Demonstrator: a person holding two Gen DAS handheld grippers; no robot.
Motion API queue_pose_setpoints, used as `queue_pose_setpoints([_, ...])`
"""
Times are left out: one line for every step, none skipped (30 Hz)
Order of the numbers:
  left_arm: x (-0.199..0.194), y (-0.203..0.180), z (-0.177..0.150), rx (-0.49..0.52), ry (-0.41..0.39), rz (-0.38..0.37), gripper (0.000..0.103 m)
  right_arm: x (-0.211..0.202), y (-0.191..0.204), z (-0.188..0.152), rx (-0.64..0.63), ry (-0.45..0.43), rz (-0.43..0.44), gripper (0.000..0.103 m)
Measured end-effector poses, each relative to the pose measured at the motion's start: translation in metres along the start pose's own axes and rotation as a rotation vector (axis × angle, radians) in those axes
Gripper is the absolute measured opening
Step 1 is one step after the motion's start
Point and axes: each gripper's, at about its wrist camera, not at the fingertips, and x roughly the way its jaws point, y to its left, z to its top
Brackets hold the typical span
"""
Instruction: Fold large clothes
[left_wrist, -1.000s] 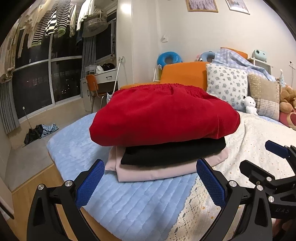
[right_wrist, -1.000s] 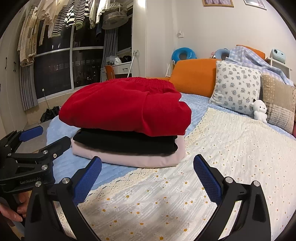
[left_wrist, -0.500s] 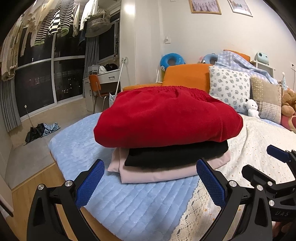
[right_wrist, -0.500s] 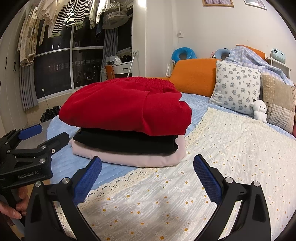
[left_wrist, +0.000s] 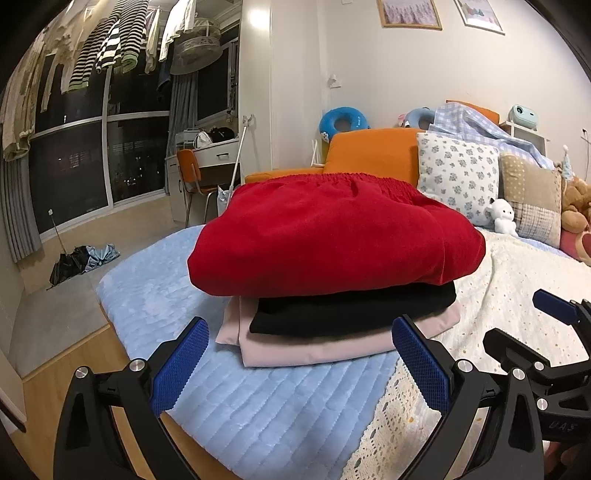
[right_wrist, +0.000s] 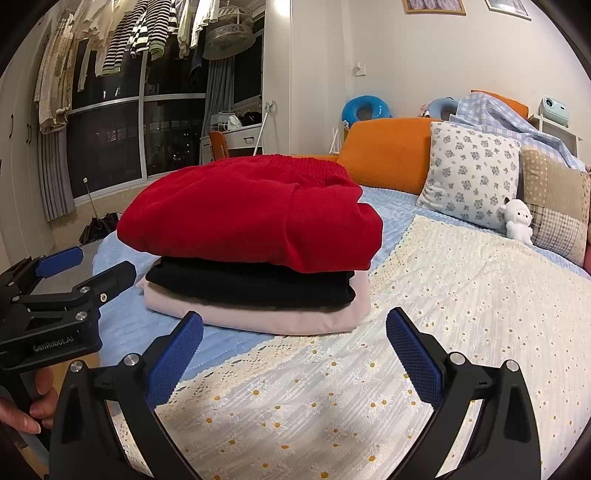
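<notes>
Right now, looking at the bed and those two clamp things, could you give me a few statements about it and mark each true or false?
1. The red garment lies on top of the stack. True.
2. The black garment is at the bottom. False: it sits in the middle, on the pale pink garment.
3. The left gripper is clamped on the stack. False: its jaws are open and hold nothing.
4. The right gripper is open, over the daisy-print cloth. True.
5. The stack rests on the light blue quilted blanket. True.
6. The white plush toy sits on the stack. False: it is by the pillows.
</notes>
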Motion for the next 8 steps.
queue_pose_setpoints([0.0003, -0.0011, -0.0003, 0.003, 0.003, 0.001, 0.101, -0.0002, -0.0002, -0.0005, 0.003, 0.001, 0.001, 0.098])
queue_pose_setpoints([-0.0003, -0.0022, -0.0006, 0.005, 0.004, 0.009, 0.101, -0.0003, -0.0004, -0.0006, 0.004, 0.001, 0.000, 0.098])
queue_pose_setpoints([-0.0019, -0.0032, -0.0013, 0.006, -0.003, 0.026, 0.101, 0.0002, -0.0006, -0.0008, 0.005, 0.002, -0.001, 0.098])
queue_pose_setpoints([-0.0028, -0.0043, -0.0017, 0.011, -0.005, 0.017, 0.101, 0.0005, -0.0007, -0.0009, 0.005, 0.004, -0.002, 0.098])
queue_pose_setpoints([-0.0028, -0.0049, -0.0012, 0.015, -0.005, 0.003, 0.101, 0.0006, -0.0010, -0.0008, 0.006, 0.004, -0.003, 0.098])
queue_pose_setpoints([-0.0022, -0.0058, -0.0007, 0.020, 0.001, 0.005, 0.101, 0.0006, -0.0012, -0.0007, 0.008, 0.004, -0.003, 0.098])
queue_pose_setpoints([-0.0014, -0.0066, -0.0008, 0.024, 0.006, 0.013, 0.101, 0.0007, -0.0011, -0.0009, 0.008, 0.005, -0.002, 0.098])
queue_pose_setpoints([-0.0014, -0.0064, -0.0008, 0.021, 0.005, 0.020, 0.101, 0.0006, -0.0012, -0.0009, 0.009, 0.005, -0.002, 0.098])
